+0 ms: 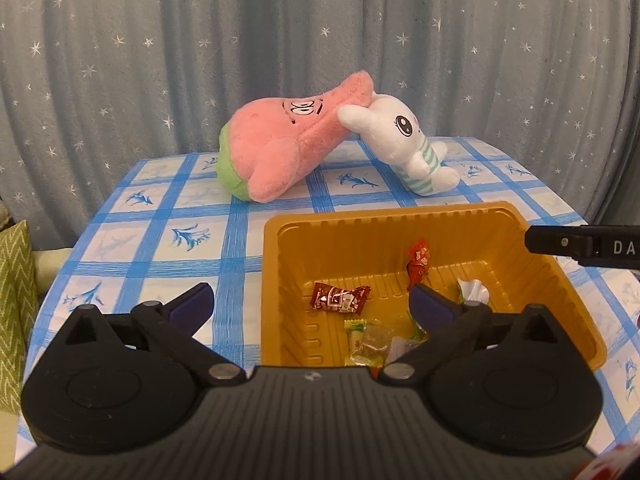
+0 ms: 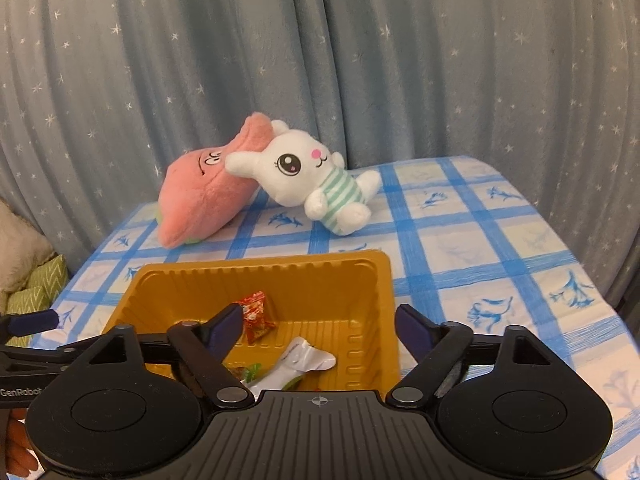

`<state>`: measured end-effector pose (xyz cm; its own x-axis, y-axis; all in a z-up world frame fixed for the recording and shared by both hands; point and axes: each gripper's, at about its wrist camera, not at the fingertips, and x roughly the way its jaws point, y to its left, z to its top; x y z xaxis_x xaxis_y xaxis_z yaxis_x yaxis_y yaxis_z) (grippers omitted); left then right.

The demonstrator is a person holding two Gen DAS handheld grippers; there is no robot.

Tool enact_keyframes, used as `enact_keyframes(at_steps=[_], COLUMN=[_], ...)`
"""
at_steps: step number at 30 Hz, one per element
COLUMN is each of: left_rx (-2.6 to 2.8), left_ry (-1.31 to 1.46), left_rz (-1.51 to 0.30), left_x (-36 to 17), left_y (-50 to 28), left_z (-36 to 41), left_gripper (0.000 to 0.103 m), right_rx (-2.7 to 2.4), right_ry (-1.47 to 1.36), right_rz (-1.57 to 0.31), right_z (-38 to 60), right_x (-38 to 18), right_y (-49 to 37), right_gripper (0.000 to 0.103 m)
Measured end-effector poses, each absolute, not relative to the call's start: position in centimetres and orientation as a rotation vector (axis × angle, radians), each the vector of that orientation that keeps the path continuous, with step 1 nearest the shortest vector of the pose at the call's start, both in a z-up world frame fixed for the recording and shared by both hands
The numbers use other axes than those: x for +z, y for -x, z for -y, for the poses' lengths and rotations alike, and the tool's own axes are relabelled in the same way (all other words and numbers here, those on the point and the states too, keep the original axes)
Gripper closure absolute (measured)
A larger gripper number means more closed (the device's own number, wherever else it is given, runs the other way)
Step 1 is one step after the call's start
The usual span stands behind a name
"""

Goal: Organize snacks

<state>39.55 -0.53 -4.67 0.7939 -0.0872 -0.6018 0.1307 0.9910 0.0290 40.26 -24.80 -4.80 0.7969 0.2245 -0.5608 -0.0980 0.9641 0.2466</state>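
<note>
Straddling the left wall of a gold plastic tray (image 1: 276,280), the left claw (image 1: 310,306) stands wide with nothing gripped: 1 finger sits outside the tray over the blue-checked table (image 1: 160,248), the other inside it. Between those fingers, on the tray floor, lies a brown-red wrapped candy (image 1: 340,299). A red-orange wrapped candy (image 1: 418,264) leans toward the far wall, and green-and-clear wrapped snacks (image 1: 366,340) lie nearest the camera. The right claw (image 2: 320,330) is also parted and empty (1 finger inside the tray, the other outside its right wall). A crumpled white wrapper (image 2: 302,362) lies between its fingers, with the red-orange candy just beside the inner finger. Behind the tray, well apart from both claws, a pink plush (image 1: 276,140) and a white bunny plush (image 1: 404,136) lean together before a starry grey curtain (image 1: 320,20).
</note>
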Motion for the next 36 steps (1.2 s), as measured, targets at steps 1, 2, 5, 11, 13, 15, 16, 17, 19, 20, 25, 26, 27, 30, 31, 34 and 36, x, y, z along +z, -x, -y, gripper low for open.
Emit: enact_keyframes(at_steps=[1,2,5,11,13,15,16,17,19,20,25,26,27,30,31,34,36], left_rx=[-0.115,-0.113,-0.112,-0.106,-0.105,-0.101,-0.092,-0.086,-0.082,-0.083,-0.078,-0.076,-0.075,-0.071,-0.069,-0.06,-0.06], left_ry=[-0.074,-0.075,-0.062,-0.035,-0.019,-0.005,-0.007,-0.01,-0.02,-0.019,0.007,0.012,0.015,0.016,0.017,0.021,0.021], left_rz=[-0.643,-0.64,-0.626,-0.636,-0.639,-0.652,-0.655,-0.657,-0.662,-0.664,-0.664,-0.665,-0.666,-0.654,-0.649,-0.64,-0.636], left_x=[-4.6,-4.4,-4.0,-3.1,-2.7,-2.4,-2.2,-2.0,-1.7,-1.5,-0.2,0.1,0.5,1.9,2.4,3.5,4.2], left_y=[-39.3,-39.1,-38.1,-35.1,-33.8,-32.5,-31.7,-30.9,-29.2,-28.3,-23.2,-22.3,-21.3,-18.4,-17.5,-15.1,-13.5], left_z=[0.6,0.6,0.6,0.4,0.2,0.0,0.0,0.1,0.3,0.4,0.8,0.9,1.1,1.5,1.5,1.7,1.9], left_gripper=[0.0,0.0,0.0,0.0,0.0,0.0,0.0,0.0,0.0,0.0,0.0,0.0,0.0,0.0,0.0,0.0,0.0], right_rx=[0.173,0.173,0.177,0.175,0.174,0.174,0.175,0.178,0.183,0.185,0.19,0.191,0.191,0.192,0.192,0.199,0.203], right_ry=[-0.21,-0.21,-0.2,-0.201,-0.198,-0.199,-0.199,-0.2,-0.198,-0.195,-0.199,-0.199,-0.195,-0.196,-0.2,-0.194,-0.185], right_rz=[-0.625,-0.625,-0.63,-0.648,-0.651,-0.647,-0.646,-0.646,-0.648,-0.65,-0.67,-0.668,-0.668,-0.662,-0.662,-0.661,-0.654], right_z=[24.9,24.9,25.0,25.7,25.8,25.9,26.0,26.0,26.1,26.1,26.3,26.4,26.4,26.6,26.7,26.7,26.6], right_x=[-4.7,-4.7,-4.4,-4.1,-3.9,-3.5,-3.3,-3.2,-2.8,-2.6,-1.6,-1.2,-0.9,0.3,0.7,2.0,2.8], right_y=[-40.0,-39.8,-39.0,-35.9,-34.7,-33.3,-32.6,-31.9,-30.5,-29.8,-25.5,-24.6,-23.7,-20.9,-20.1,-17.8,-16.2], right_gripper=[0.017,0.017,0.016,0.016,0.016,0.016,0.016,0.016,0.016,0.016,0.016,0.016,0.016,0.016,0.016,0.016,0.016])
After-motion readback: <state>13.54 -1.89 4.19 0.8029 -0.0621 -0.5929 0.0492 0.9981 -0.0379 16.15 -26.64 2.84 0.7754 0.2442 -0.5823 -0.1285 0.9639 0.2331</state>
